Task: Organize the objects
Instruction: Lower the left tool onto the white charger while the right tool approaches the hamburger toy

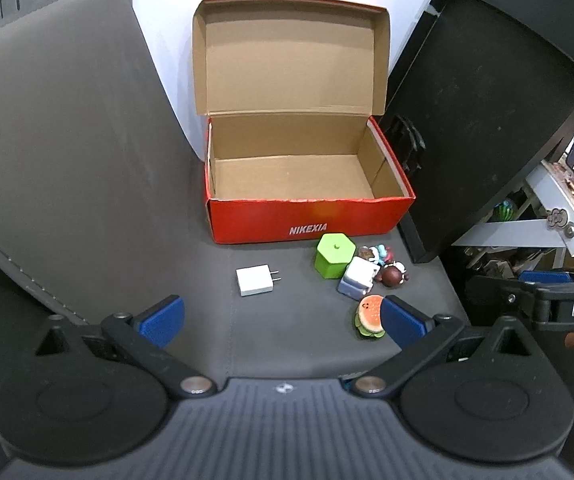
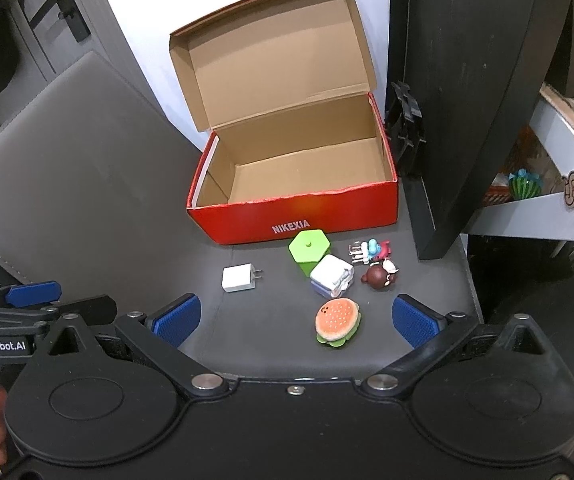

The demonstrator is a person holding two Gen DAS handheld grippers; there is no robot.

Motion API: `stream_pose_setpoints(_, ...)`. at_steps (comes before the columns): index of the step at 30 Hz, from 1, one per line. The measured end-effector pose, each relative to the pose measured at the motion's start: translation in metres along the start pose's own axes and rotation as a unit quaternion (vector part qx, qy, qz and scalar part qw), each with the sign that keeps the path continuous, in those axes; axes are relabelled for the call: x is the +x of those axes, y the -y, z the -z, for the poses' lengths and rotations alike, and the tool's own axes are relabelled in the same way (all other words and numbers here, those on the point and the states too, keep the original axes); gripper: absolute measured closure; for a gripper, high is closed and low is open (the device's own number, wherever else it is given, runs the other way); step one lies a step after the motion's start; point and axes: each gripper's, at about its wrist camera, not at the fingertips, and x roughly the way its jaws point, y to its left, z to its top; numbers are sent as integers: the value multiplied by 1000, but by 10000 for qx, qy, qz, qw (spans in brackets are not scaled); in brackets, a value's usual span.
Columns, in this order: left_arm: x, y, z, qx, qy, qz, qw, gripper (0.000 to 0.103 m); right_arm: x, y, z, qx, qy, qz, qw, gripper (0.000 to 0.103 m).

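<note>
An open, empty red shoebox (image 1: 307, 216) (image 2: 299, 220) stands on a dark grey seat (image 1: 287, 332) (image 2: 271, 320). In front of it lie a white charger (image 1: 254, 280) (image 2: 239, 278), a green hexagonal box (image 1: 333, 255) (image 2: 308, 250), a white-blue cube (image 1: 356, 278) (image 2: 331, 280), a brown figurine (image 1: 393, 275) (image 2: 379, 276), a small blue-red figure (image 1: 377, 254) (image 2: 373, 250) and a burger toy (image 1: 369, 316) (image 2: 337, 320). My left gripper (image 1: 283, 320) is open and empty, above the seat's front. My right gripper (image 2: 297, 320) is open and empty, with the burger between its fingers' line.
A grey backrest (image 1: 55, 140) (image 2: 67, 160) rises at the left. A black panel (image 1: 479, 120) (image 2: 467, 80) stands right of the box. A cluttered white shelf (image 1: 559, 216) (image 2: 559, 184) lies beyond it. The right gripper shows at the left wrist view's right edge (image 1: 559, 304).
</note>
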Motion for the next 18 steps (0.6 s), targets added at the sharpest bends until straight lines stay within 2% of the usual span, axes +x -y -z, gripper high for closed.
stream_pose_setpoints(4, 7, -2, 0, -53, -20, 24, 10000, 0, 4, 7, 3, 250, 155, 122, 9995, 0)
stream_pose_setpoints(18, 36, -2, -8, -84, 2, 64, 9999, 0, 33, 17, 9, 653, 123, 129, 9977, 1)
